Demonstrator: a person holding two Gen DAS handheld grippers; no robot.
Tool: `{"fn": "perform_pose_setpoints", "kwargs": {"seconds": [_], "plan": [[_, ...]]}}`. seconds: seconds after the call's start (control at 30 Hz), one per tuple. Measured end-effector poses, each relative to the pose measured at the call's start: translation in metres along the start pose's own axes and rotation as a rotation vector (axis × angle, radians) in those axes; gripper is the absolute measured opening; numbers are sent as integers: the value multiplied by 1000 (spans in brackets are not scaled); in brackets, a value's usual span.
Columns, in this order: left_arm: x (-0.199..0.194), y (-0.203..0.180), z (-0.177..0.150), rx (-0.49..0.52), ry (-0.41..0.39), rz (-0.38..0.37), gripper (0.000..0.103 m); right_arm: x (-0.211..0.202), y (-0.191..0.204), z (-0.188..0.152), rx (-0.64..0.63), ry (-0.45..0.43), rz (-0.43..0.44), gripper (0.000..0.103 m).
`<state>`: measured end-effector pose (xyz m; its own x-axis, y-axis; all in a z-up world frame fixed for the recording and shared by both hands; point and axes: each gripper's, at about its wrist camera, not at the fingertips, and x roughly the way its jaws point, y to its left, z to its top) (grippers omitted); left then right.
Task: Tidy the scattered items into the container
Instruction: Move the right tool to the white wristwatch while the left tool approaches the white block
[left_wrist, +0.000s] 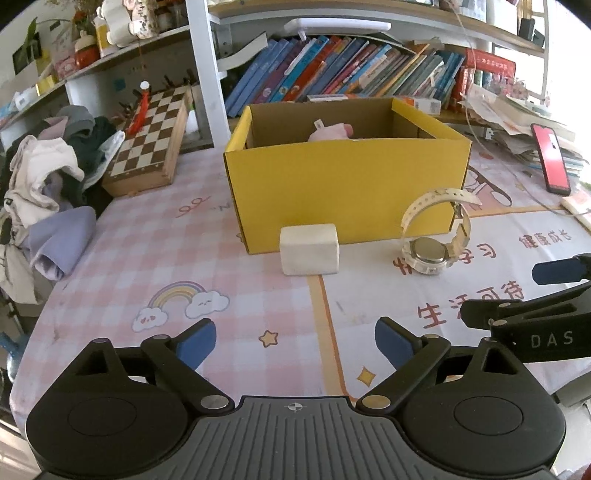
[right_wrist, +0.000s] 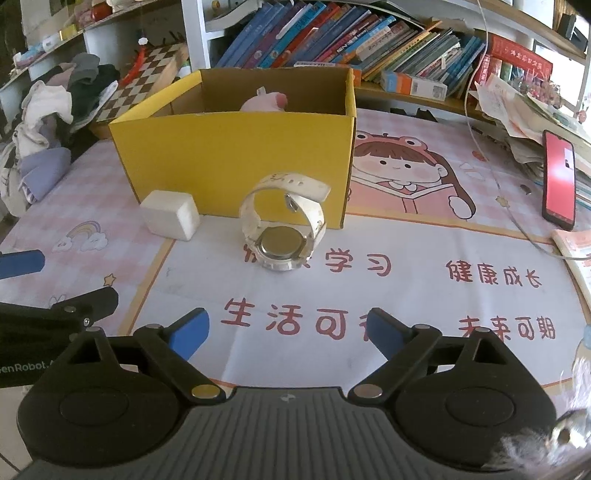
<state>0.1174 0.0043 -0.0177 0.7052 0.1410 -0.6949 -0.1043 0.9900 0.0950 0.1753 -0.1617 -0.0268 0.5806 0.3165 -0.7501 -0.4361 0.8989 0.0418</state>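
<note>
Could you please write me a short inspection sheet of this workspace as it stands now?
Surface: table under a printed cartoon cloth.
Job's things: open yellow box with a pink item inside; white block and white watch on the cloth before it.
Clutter: clothes pile, chessboard, phone, papers.
Grippers: left gripper and right gripper open, empty.
Cables: thin white cable at right.
Surroundings: shelves of books.

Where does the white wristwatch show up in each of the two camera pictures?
Left wrist view: the white wristwatch lies right of centre on the mat, face down, in front of the yellow box's right end.
Right wrist view: the watch sits near the middle, straight ahead.
Shared landmark: the yellow box, with the white block left of the watch.
</note>
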Motion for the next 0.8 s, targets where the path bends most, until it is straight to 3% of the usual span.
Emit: {"fn": "perform_pose_setpoints", "kwargs": {"seconds": [0.8], "plan": [[23,12,16,-57,-26,-40,93,30,2,23,-46,4,28,89]]}}
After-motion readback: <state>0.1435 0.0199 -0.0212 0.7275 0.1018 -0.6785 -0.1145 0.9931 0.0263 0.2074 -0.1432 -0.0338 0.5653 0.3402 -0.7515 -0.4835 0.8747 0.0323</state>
